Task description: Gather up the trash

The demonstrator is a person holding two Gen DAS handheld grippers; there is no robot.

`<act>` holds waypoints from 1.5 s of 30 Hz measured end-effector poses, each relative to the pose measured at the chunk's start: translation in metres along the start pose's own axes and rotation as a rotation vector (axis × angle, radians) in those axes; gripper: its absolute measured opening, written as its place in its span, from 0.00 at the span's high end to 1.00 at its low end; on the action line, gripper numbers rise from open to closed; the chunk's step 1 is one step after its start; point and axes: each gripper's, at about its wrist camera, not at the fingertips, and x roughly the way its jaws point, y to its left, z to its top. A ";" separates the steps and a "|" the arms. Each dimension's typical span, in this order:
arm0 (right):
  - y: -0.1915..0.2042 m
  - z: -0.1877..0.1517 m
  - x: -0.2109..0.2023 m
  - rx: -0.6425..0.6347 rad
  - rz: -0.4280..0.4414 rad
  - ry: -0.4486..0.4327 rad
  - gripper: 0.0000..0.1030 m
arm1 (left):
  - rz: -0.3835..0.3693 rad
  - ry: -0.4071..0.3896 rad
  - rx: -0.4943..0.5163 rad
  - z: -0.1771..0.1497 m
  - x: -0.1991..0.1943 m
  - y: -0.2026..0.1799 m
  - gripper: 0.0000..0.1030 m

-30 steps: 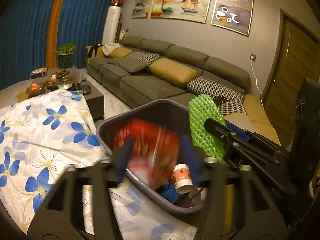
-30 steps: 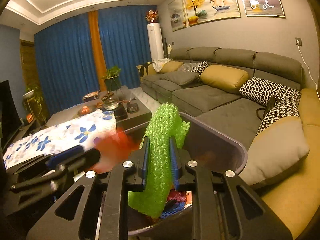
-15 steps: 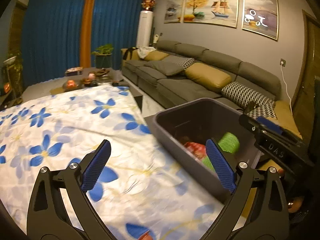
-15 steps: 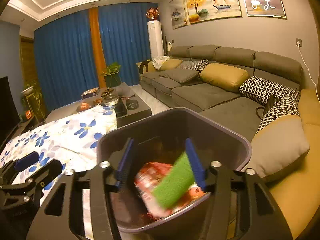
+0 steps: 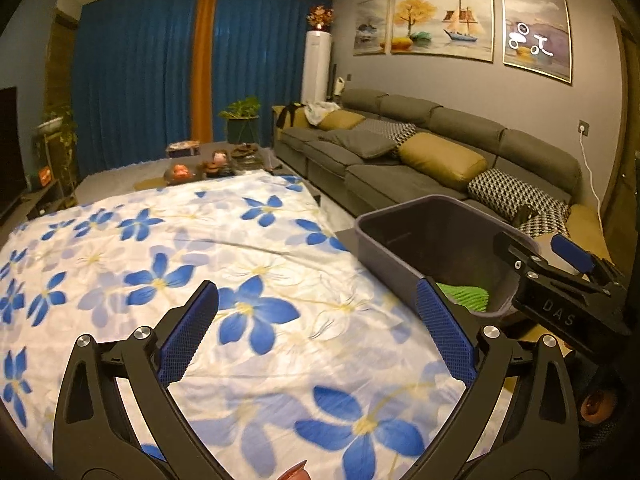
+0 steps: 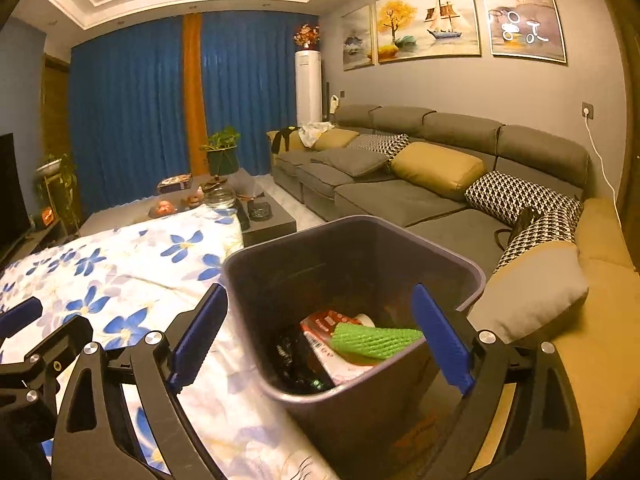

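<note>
The green foam net sleeve (image 6: 376, 342) lies flat on top of the rubbish inside the grey trash bin (image 6: 256, 276), its long axis running nearly level across the bin from left to right in the right wrist view, the right end a touch higher and against the bin's right wall. It is bright green, with a ribbed, honeycomb mesh surface. Under it sits a red and white printed wrapper (image 6: 324, 340), tilted, with dark crumpled scraps (image 6: 292, 364) at its left. From the left wrist view only a corner of the green sleeve (image 5: 464, 294) shows over the bin's near rim (image 5: 400, 268).

The bin stands at the right edge of a table covered by a white cloth with blue flowers (image 5: 248, 312), between that table and the grey sofa (image 6: 404, 196).

The right gripper (image 6: 318, 334) hangs over the bin mouth, its jaws opening, blue pads well apart, nothing pressed between them; the sleeve lies loose below. The left gripper (image 5: 318, 328) hovers over the flowered cloth, jaws released and spread wide, empty.
</note>
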 end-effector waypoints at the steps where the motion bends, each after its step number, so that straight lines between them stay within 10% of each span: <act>1: 0.001 -0.001 -0.005 0.002 0.006 -0.005 0.12 | 0.014 -0.008 0.003 -0.001 -0.007 0.002 0.06; 45: 0.097 -0.061 -0.196 -0.110 0.212 -0.120 0.09 | 0.211 -0.090 -0.156 -0.083 -0.210 0.089 0.06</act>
